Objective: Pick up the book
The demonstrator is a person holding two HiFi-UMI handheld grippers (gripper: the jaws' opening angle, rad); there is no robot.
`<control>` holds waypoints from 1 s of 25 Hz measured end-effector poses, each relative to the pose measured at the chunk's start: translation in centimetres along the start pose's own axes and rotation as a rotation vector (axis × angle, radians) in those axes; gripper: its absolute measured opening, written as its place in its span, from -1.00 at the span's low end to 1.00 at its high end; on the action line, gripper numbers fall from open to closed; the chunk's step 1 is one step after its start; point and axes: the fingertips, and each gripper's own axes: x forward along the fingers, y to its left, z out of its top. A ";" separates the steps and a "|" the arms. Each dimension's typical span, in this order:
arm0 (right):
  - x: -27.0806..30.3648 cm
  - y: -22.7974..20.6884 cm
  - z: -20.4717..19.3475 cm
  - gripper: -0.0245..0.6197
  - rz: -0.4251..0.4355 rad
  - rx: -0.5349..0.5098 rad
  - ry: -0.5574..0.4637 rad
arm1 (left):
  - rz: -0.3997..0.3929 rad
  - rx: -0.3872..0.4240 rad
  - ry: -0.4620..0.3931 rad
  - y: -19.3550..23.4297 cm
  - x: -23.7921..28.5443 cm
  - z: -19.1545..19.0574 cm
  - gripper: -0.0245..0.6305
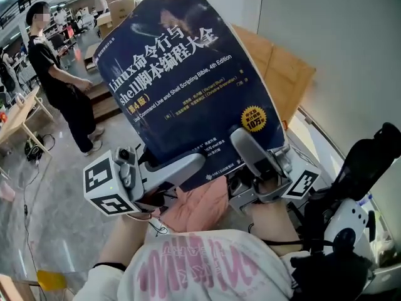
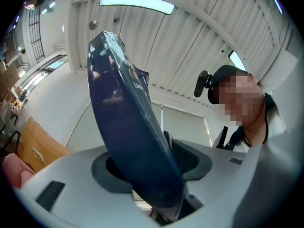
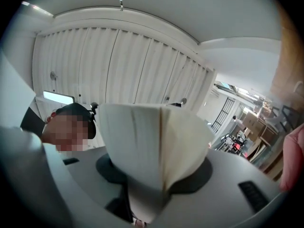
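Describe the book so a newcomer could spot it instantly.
In the middle of the head view, above the person's white shirt, the left gripper and right gripper grip one thing's lower edge. It is the book: dark blue cover, white title lettering, yellow badge, unlike the plain brown board behind.

Book (image 1: 188,74) was up in the air in front of the wearer, tilted, bottom edge nearest them. L gripper (image 1: 178,168) sat at the book's lower-left corner and R gripper (image 1: 260,155) at the lower-right, w/ the book's edge btwn the jaws of each. Cloth bundle (image 1: 200,207) lay below the book, btwn the two grippers. Behind the book, off to the left, a bystander (image 1: 59,86) stood on the floor (image 1: 56,218), w/ stacked boxes (image 1: 116,11) further back. Wooden board (image 1: 285,74) stood behind the book's right side, by the wall (image 1: 338,36). Desk (image 1: 15,121) was at far left, just beside the bystander.
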 end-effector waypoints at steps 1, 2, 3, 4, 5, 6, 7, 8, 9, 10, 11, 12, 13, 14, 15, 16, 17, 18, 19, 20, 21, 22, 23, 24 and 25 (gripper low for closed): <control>0.0 -0.1 0.0 -0.33 0.003 -0.001 -0.001 | 0.002 0.008 0.002 0.1 0.0 0.0 -0.15; 0.0 -0.3 0.0 -0.33 0.007 -0.003 -0.002 | 0.004 0.017 0.005 0.2 0.0 0.0 -0.14; 0.0 -0.4 -0.1 -0.33 0.011 -0.008 -0.004 | 0.003 0.028 0.009 0.3 -0.1 -0.1 -0.14; -0.1 -0.5 -0.1 -0.33 0.015 -0.014 -0.006 | -0.001 0.036 0.011 0.4 -0.1 -0.1 -0.14; -0.1 -0.6 -0.1 -0.33 0.015 -0.023 -0.005 | -0.006 0.042 0.012 0.5 -0.1 -0.1 -0.14; -0.2 -0.7 -0.1 -0.33 0.011 -0.031 -0.003 | -0.011 0.046 0.011 0.6 -0.1 -0.2 -0.14; -0.2 -0.7 -0.1 -0.33 0.007 -0.037 0.000 | -0.014 0.047 0.009 0.6 0.0 -0.2 -0.14; -0.2 -0.8 0.0 -0.33 0.004 -0.043 0.005 | -0.016 0.048 0.006 0.6 0.0 -0.2 -0.14; -0.2 -0.8 0.0 -0.33 0.005 -0.048 0.009 | -0.019 0.050 0.004 0.7 0.0 -0.2 -0.14; -0.1 -0.7 0.0 -0.33 0.008 -0.055 0.011 | -0.022 0.055 0.004 0.7 0.0 -0.2 -0.14; -0.1 -0.7 0.0 -0.33 0.014 -0.060 0.010 | -0.025 0.061 0.007 0.7 0.0 -0.2 -0.14; -0.1 -0.7 -0.1 -0.33 0.019 -0.063 0.007 | -0.026 0.066 0.014 0.6 0.0 -0.2 -0.14; -0.1 -0.6 -0.2 -0.33 0.022 -0.063 0.002 | -0.026 0.070 0.021 0.6 -0.1 -0.1 -0.14; -0.2 -0.6 -0.2 -0.33 0.026 -0.061 -0.001 | -0.025 0.073 0.025 0.5 -0.1 -0.1 -0.14; -0.2 -0.6 -0.2 -0.33 0.031 -0.061 -0.003 | -0.025 0.078 0.027 0.5 -0.1 -0.2 -0.14; -0.3 -0.7 -0.2 -0.33 0.039 -0.063 -0.003 | -0.027 0.088 0.027 0.6 0.0 -0.2 -0.14; -0.3 -0.8 -0.1 -0.33 0.049 -0.067 -0.002 | -0.030 0.100 0.026 0.7 0.0 -0.2 -0.13; -0.3 -0.9 -0.1 -0.33 0.058 -0.073 -0.001 | -0.033 0.112 0.025 0.8 0.1 -0.2 -0.13; -0.3 -1.0 0.0 -0.33 0.064 -0.076 0.001 | -0.035 0.121 0.025 0.9 0.1 -0.2 -0.13; -0.3 -1.0 -0.1 -0.33 0.066 -0.077 0.002 | -0.034 0.124 0.026 0.9 0.1 -0.2 -0.13; -0.3 -0.9 -0.1 -0.33 0.064 -0.075 0.002 | -0.033 0.122 0.028 0.8 0.0 -0.2 -0.13; -0.3 -0.9 -0.1 -0.33 0.060 -0.072 0.002 | -0.030 0.118 0.029 0.7 0.0 -0.2 -0.13; -0.3 -0.9 -0.1 -0.33 0.055 -0.069 0.002 | -0.028 0.115 0.030 0.7 0.0 -0.2 -0.13; -0.3 -0.9 -0.1 -0.33 0.051 -0.067 0.002 | -0.027 0.112 0.030 0.7 0.0 -0.2 -0.13; -0.2 -1.0 -0.1 -0.33 0.049 -0.065 0.002 | -0.026 0.112 0.028 0.8 0.0 -0.2 -0.13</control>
